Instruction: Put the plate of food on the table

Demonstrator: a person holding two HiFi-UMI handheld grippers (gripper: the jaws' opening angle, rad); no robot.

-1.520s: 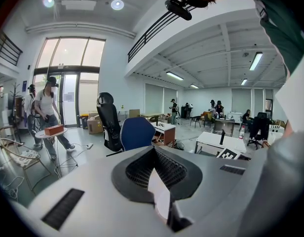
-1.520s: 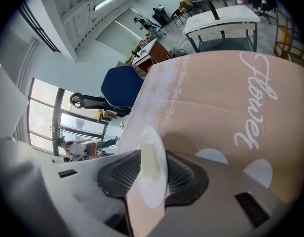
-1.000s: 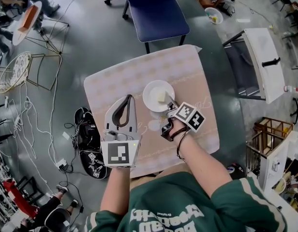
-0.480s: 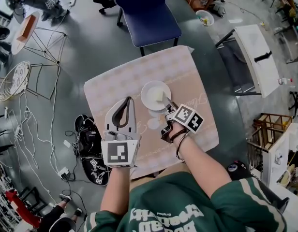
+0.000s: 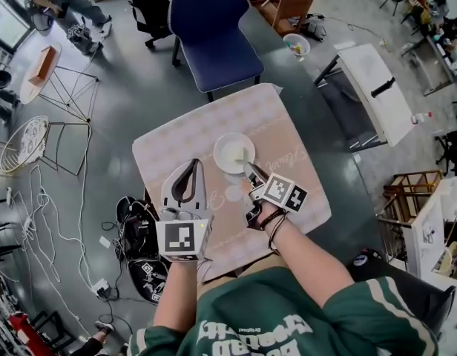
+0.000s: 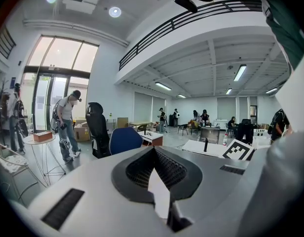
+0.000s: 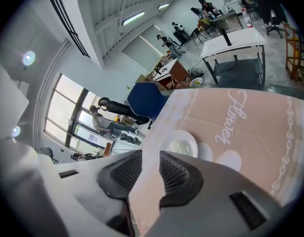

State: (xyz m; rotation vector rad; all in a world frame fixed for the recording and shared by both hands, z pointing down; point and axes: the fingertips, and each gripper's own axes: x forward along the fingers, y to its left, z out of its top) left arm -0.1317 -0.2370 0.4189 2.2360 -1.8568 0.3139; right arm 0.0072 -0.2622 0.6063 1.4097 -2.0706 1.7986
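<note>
The plate (image 5: 234, 153), with a pale piece of food (image 5: 242, 154) on it, lies flat on the cloth-covered surface (image 5: 176, 136) just above the middle of the head view. By the look of it, the placing itself is done. The right gripper (image 5: 252, 175) hangs at the plate's lower right, its tips near the rim but apparently clear of it. Its jaws have just been closing partway and now stand moderately apart. Only the cloth shows through the gap and nothing sits between them, which suits a grip already let go. The left gripper (image 5: 196, 163) is at lower left, well apart from the plate. Its jaw tips are together on nothing and it points out across the room, probably kept aside because the plate needed only one gripper.
</note>
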